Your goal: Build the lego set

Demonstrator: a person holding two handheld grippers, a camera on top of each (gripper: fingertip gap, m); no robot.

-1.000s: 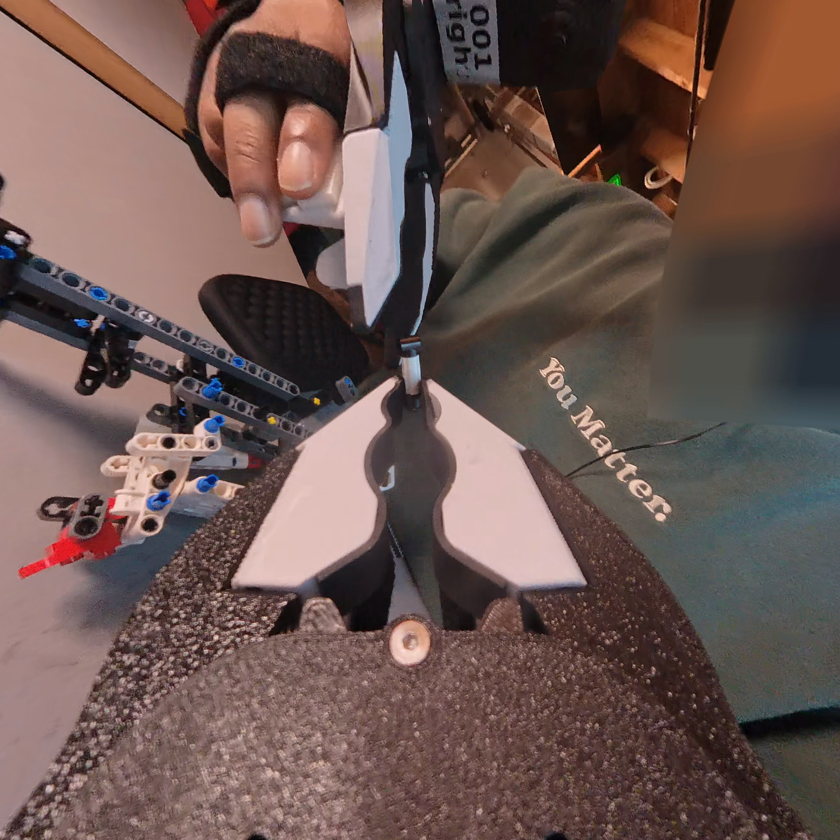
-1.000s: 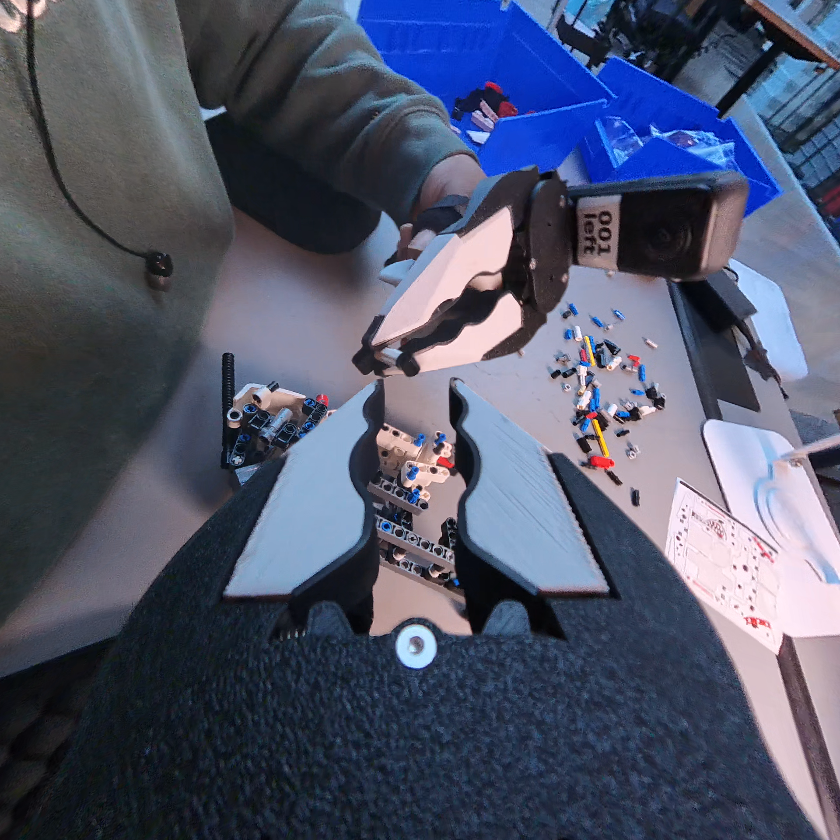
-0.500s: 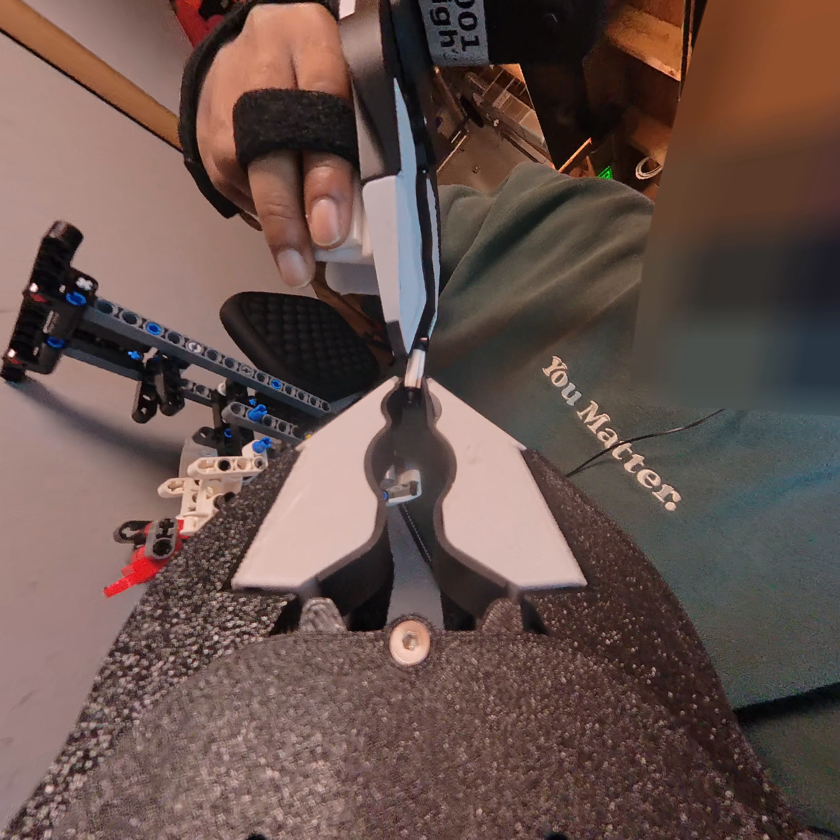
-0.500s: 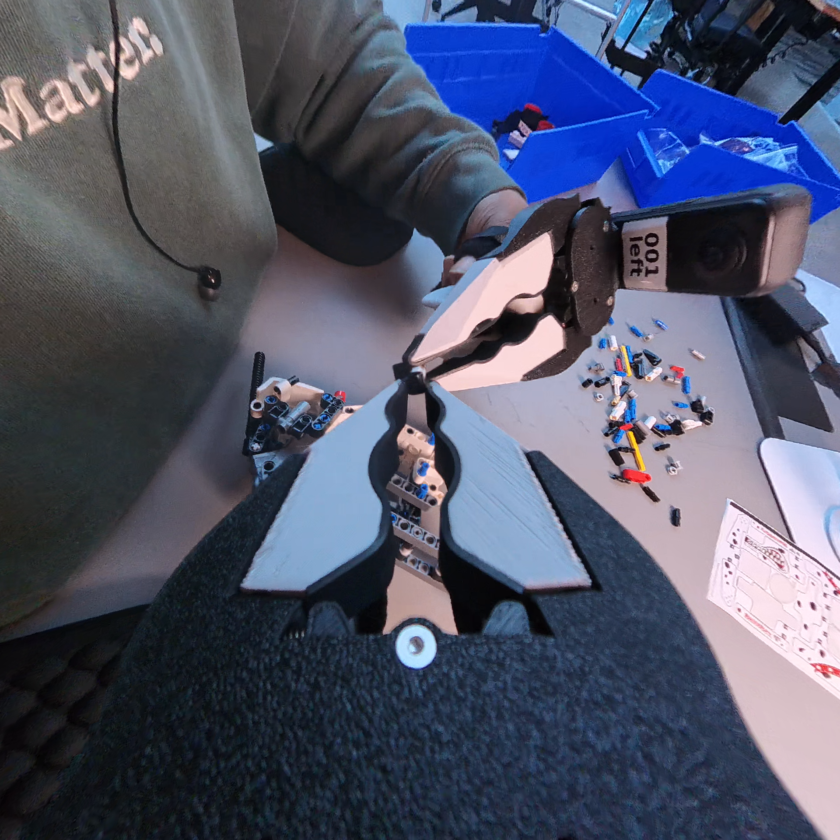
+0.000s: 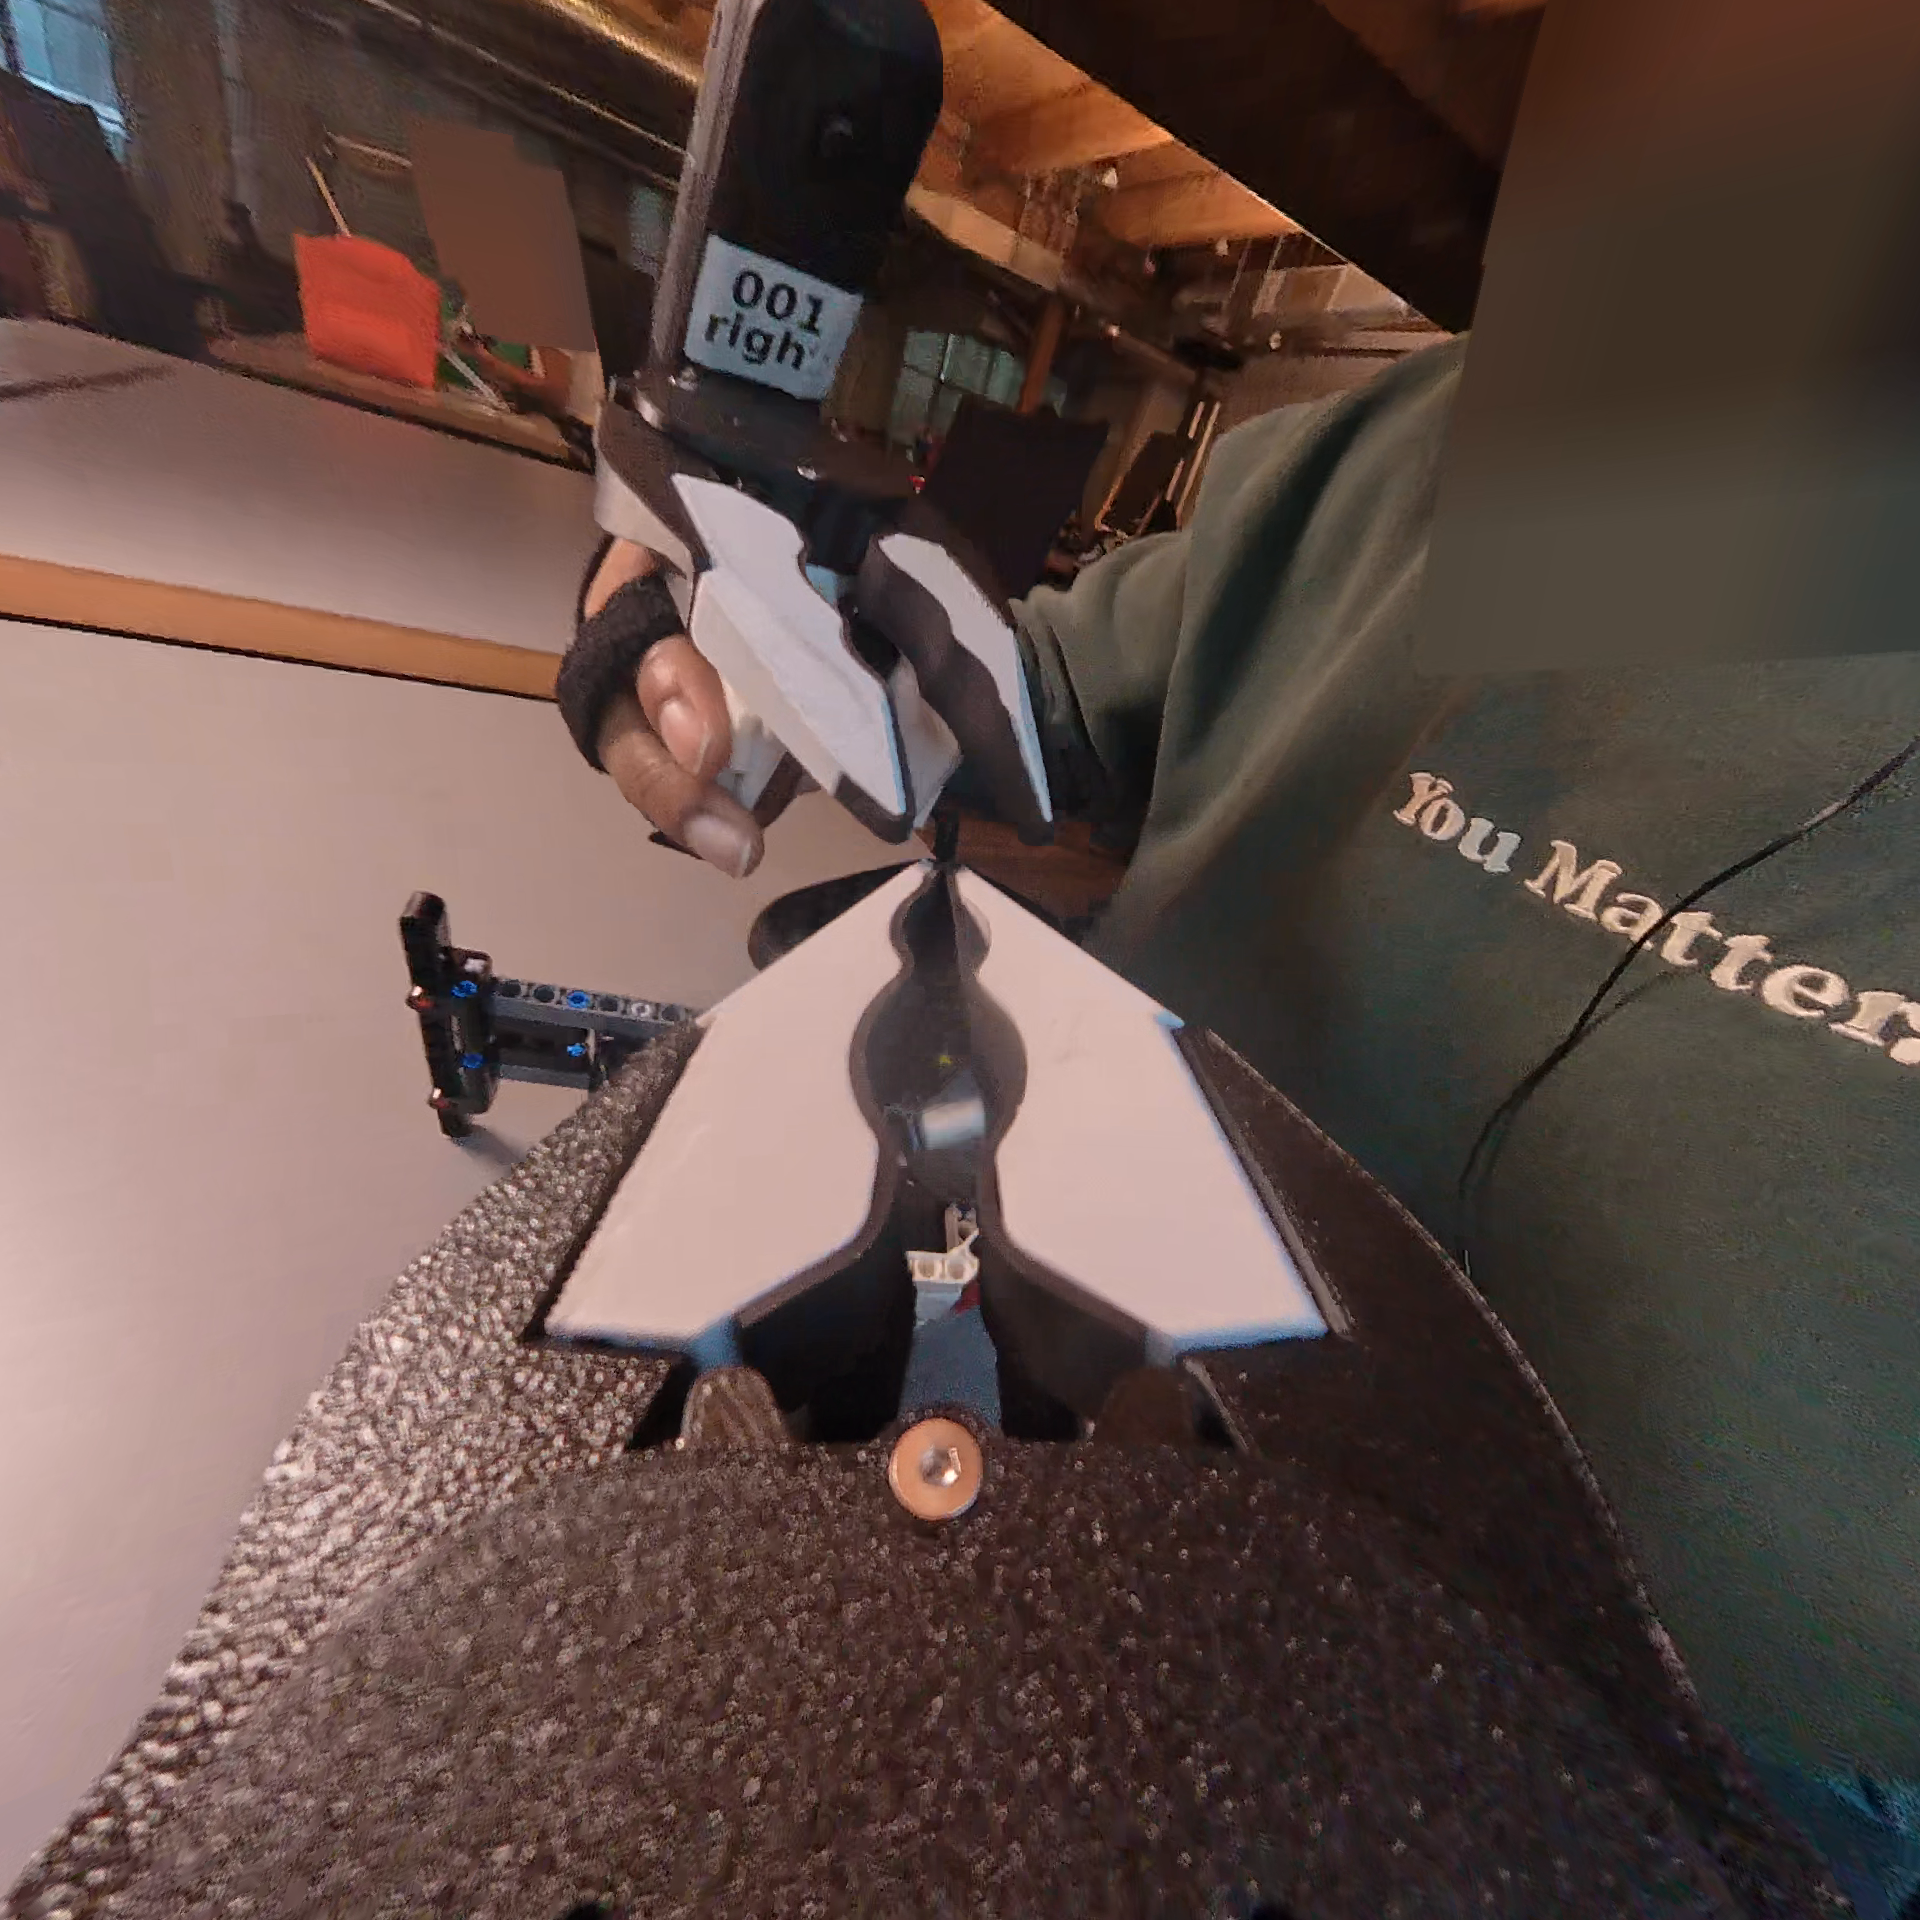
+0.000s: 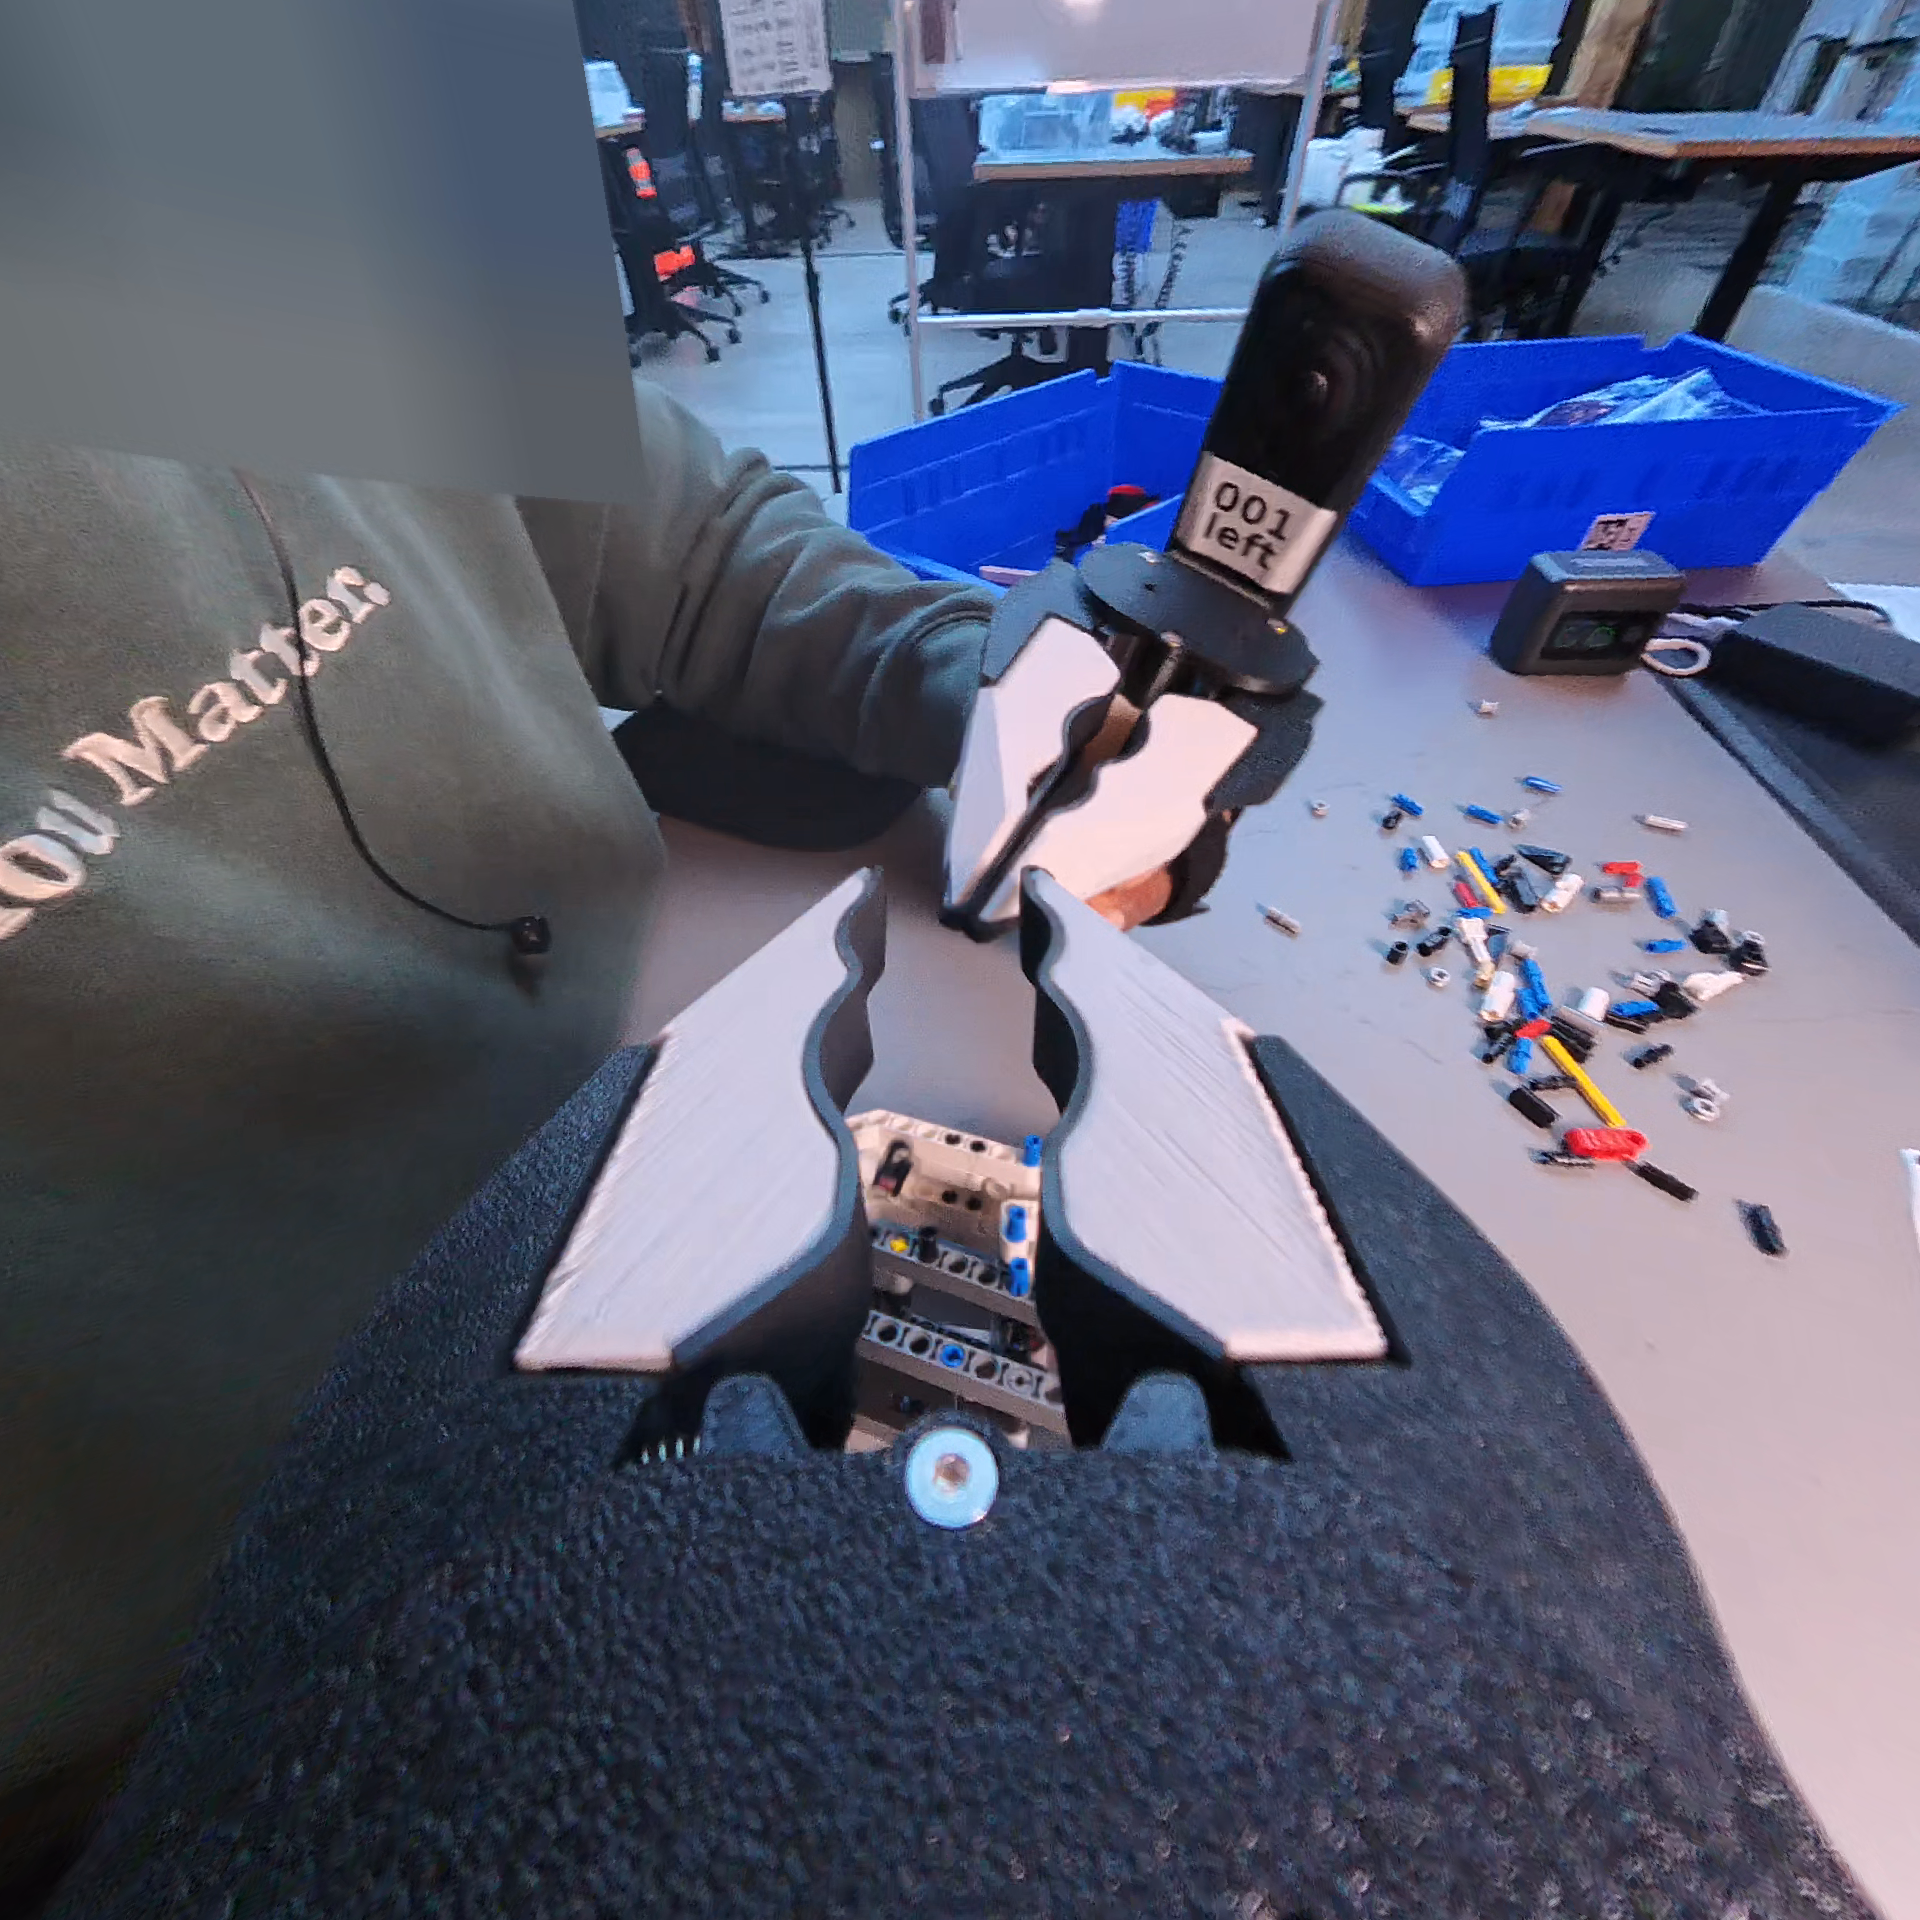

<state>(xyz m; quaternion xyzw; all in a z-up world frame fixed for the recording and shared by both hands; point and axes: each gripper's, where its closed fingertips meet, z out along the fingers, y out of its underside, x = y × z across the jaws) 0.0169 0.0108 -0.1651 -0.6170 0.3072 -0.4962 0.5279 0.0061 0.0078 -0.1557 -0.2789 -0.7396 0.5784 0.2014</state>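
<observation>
grey-and-white beam-built lego model (image 6: 961,1262): mostly hidden behind right gripper's fingers | tiny dark piece (image 5: 943,831) at left gripper's fingertips: too small to identify

right gripper (image 6: 951,894) reopened, off pin

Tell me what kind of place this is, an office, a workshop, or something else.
Most likely a shared workshop or lab. Rows of desks with office chairs stretch behind, blue parts bins sit on the grey table, and loose lego pieces lie scattered for assembly.
</observation>
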